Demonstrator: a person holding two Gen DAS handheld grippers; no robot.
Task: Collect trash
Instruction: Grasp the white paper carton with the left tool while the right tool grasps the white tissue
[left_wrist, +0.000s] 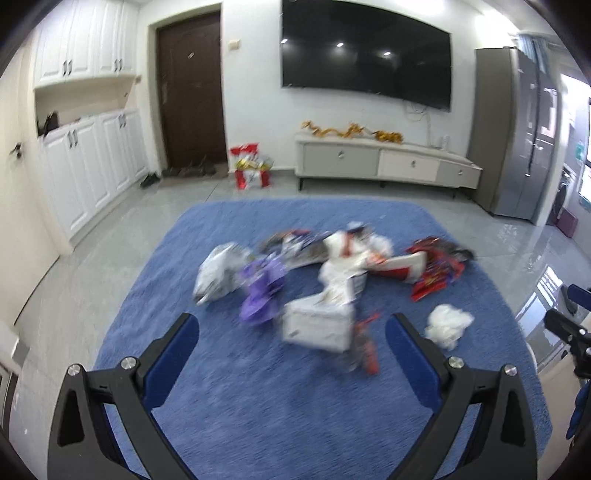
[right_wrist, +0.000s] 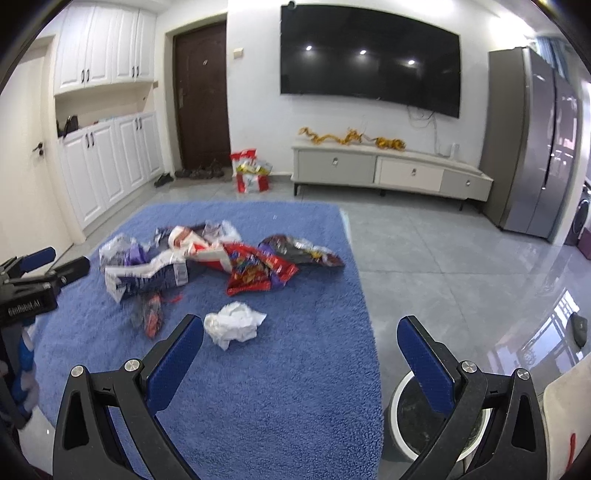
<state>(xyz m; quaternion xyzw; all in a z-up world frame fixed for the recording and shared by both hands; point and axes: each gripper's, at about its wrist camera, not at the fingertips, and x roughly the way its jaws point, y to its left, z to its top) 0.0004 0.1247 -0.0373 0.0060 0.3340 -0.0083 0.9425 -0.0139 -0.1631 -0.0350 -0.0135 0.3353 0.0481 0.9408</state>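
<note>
With both the left gripper (left_wrist: 291, 325) and right gripper (right_wrist: 301, 328) spread wide and empty, you're approaching: the crumpled tissue (right_wrist: 234, 323) lies nearest on the blue rug (right_wrist: 277, 406), so lower and pinch it, then carry it to the bin (right_wrist: 399, 402) near right.

Both views are evenly bright, lit by daylight from the right side and by ceiling lamps that show as three white spots reflected in the dark television (left_wrist: 365, 55). The glossy floor tiles (right_wrist: 461, 266) carry pale glare streaks toward the right edge. Shadows are soft and faint. The left wrist view is smeared by motion blur: the trash pile (left_wrist: 325, 280) on the blue rug (left_wrist: 258, 387) has doubled, streaky outlines, while the far wall stays fairly sharp. The right wrist view is crisper, with only slight blur on the wrappers. Fisheye distortion bends walls, cabinets (right_wrist: 107, 48) and the refrigerator (right_wrist: 535, 140), and dark vignetting fills the corners.
</note>
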